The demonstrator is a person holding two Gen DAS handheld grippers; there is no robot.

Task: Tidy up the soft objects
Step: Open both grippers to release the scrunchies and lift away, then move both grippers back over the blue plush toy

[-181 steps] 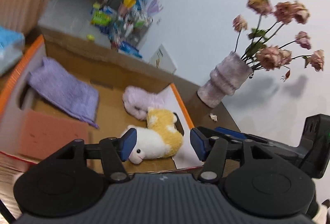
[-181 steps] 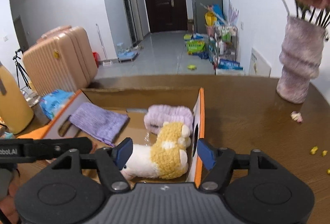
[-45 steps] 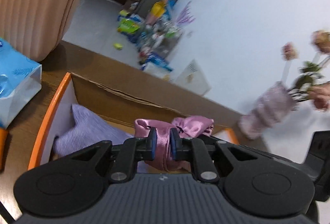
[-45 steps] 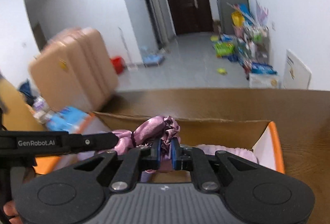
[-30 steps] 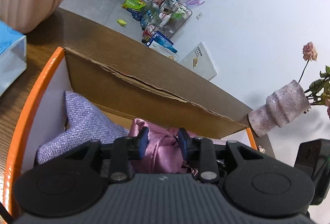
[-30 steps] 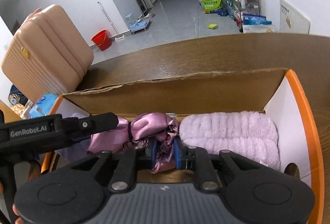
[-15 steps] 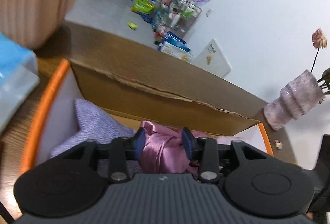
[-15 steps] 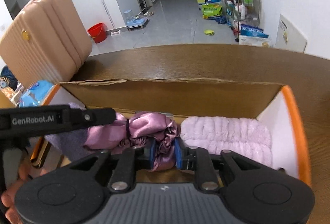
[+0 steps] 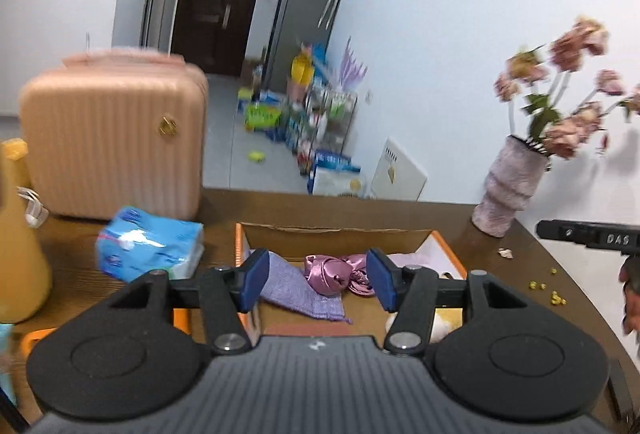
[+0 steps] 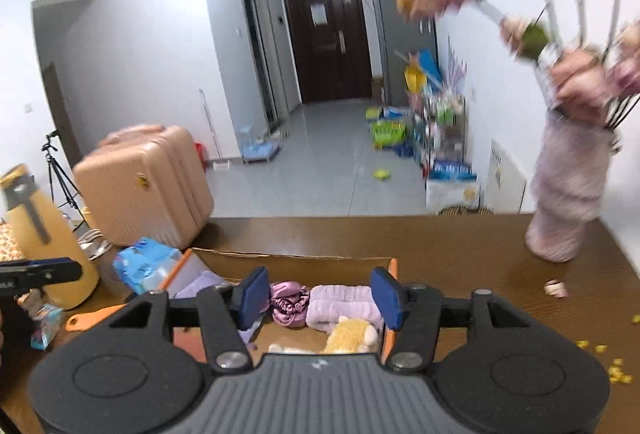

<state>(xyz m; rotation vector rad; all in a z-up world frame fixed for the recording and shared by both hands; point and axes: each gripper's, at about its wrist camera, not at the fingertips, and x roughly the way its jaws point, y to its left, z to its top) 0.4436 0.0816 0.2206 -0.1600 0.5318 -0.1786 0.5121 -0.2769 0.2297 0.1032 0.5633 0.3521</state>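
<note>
Both grippers have just let go: a second ago the left gripper and the right gripper each pinched the satin scrunchie bundle, and now their jaws have been opening and stand about half apart with nothing between the pads. We have also lifted away, so the cardboard box sits lower and farther in both views than before.

We judge that this item is placed. The satin bundle lies in the far middle of the box, with the lilac knit cloth to its left and the fluffy lilac pad touching it on the right. The plush toy lies near us, in front of the pad.

Room for moving is good above the box, but its orange-edged side flaps stand up on the left and right, and the torn far wall is upright too. The tissue pack sits just left of the box. The vase of dried flowers stands far right on the table, well apart from the box, yet its blooms overhang the right gripper's side.
</note>
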